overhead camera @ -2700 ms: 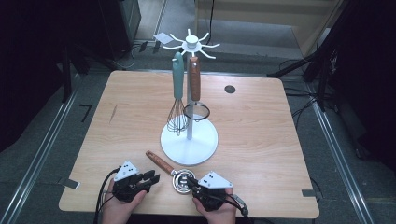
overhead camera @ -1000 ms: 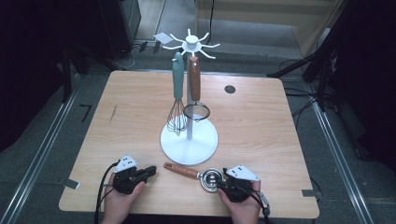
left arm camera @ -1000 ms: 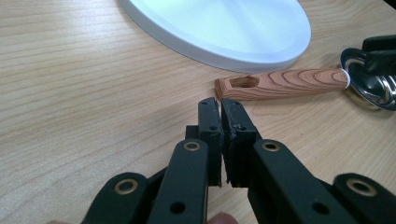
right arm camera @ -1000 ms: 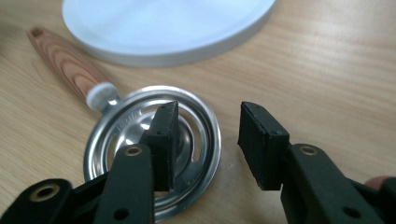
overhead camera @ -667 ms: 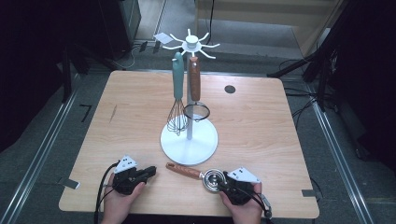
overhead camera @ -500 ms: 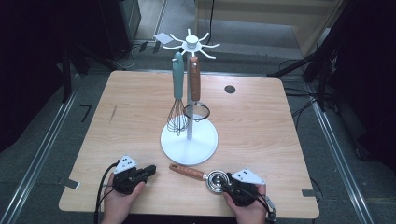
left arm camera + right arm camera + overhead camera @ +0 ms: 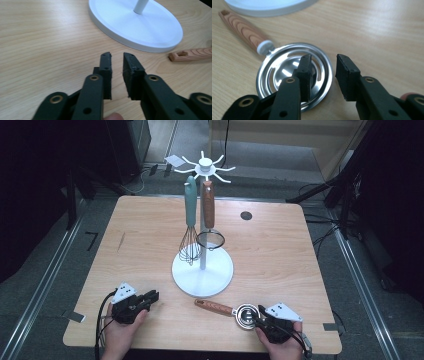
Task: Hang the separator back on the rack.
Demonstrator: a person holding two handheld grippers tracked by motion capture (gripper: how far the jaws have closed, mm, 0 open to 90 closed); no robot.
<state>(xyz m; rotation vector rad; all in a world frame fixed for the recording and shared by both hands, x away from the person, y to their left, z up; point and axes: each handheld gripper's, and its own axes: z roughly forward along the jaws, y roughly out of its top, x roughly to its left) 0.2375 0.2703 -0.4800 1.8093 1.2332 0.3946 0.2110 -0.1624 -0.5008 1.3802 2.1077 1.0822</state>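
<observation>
A utensil with a wooden handle and a slotted steel bowl lies flat near the table's front edge. My right gripper meets it from the right. In the right gripper view the right gripper is open across the bowl's rim. One jaw rests inside the bowl and the other outside it, and the rim is not pinched. My left gripper rests at the front left. Its jaws have just been opening to a narrow gap with nothing between them. The handle tip lies off to its right.
A white rack with a round base stands mid-table. A teal-handled whisk and a brown-handled strainer hang from it. A dark round hole marks the far right of the wooden tabletop.
The right gripper and the steel-bowled utensil have slid to the right along the front edge. The left hand has stayed in place.
</observation>
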